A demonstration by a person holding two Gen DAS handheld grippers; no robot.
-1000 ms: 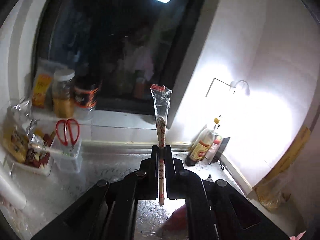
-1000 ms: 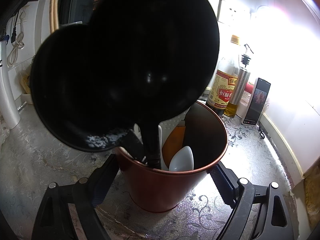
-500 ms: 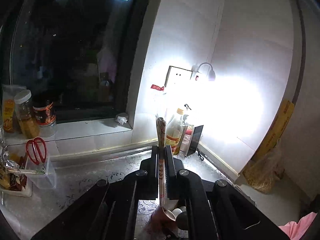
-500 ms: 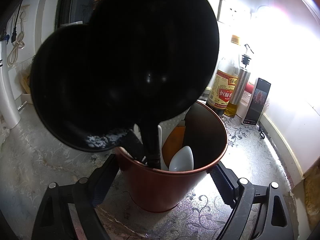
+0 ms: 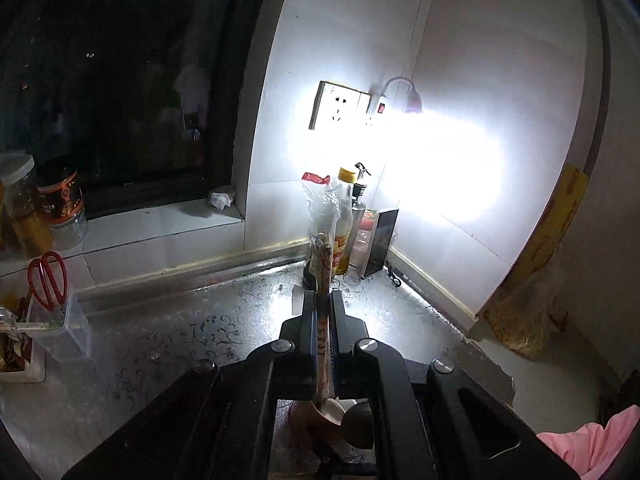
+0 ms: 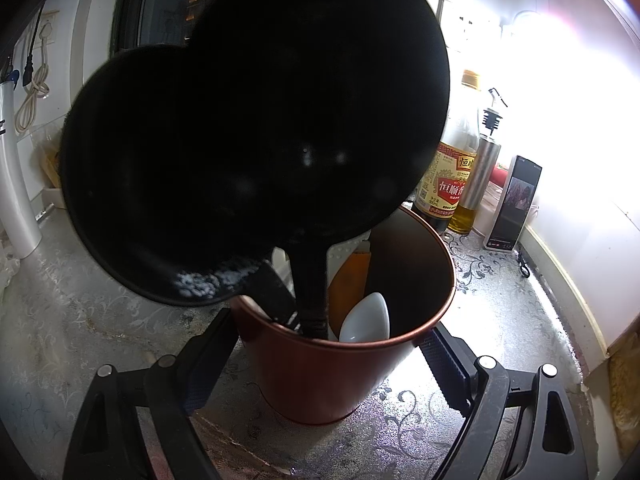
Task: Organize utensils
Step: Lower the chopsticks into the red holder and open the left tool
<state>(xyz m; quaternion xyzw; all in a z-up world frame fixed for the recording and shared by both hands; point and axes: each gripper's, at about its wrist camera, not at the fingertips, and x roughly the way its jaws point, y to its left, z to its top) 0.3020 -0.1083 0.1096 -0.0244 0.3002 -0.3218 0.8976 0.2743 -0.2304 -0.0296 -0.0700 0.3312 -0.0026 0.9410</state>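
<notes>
Chopsticks: wrapped bundle [image 5: 323, 304] in a clear plastic sleeve w/ red top, standing upright betw. the fingers of the left gripper [image 5: 322, 312]; lower end hangs just above the utensil holder [image 5: 308, 414], seen below the gripper body.
Left gripper: jaws nearly closed, clamped on the bundle's lower half; sleeve top flops free above.
Left-side clutter: red scissors [image 5: 47, 279] in a clear tub, jars on the sill, well apart from the work; no risk there.
Utensil holder: copper-red cup [image 6: 340, 352] on the patterned counter [image 6: 80, 320], sitting betw. the fingers of the right gripper [image 6: 324, 356].
Right gripper: jaws spread wide around the cup; pads look to be against or just beside its walls, can't tell if pressing.
Cup contents: 2 black ladles [image 6: 256, 128] w/ big bowls overhanging the rim, white spoon [image 6: 366, 318], orange-handled tool [image 6: 350, 284]; free space mostly on the right side.
Risk 1: bundle tip lands on the spoon or ladle handles, not in the gap, then jams or tilts out on release.
Risk 2: top-heavy ladles + a sideways push could tip the cup if the right grip is loose.
Risk 3: slick sleeve may let the sticks slip early.
Right-side clutter: vinegar bottle [image 6: 448, 176], oil dispenser [image 6: 478, 176], phone [image 6: 514, 204] just behind the cup; a tipping cup or swinging ladle could knock them.
</notes>
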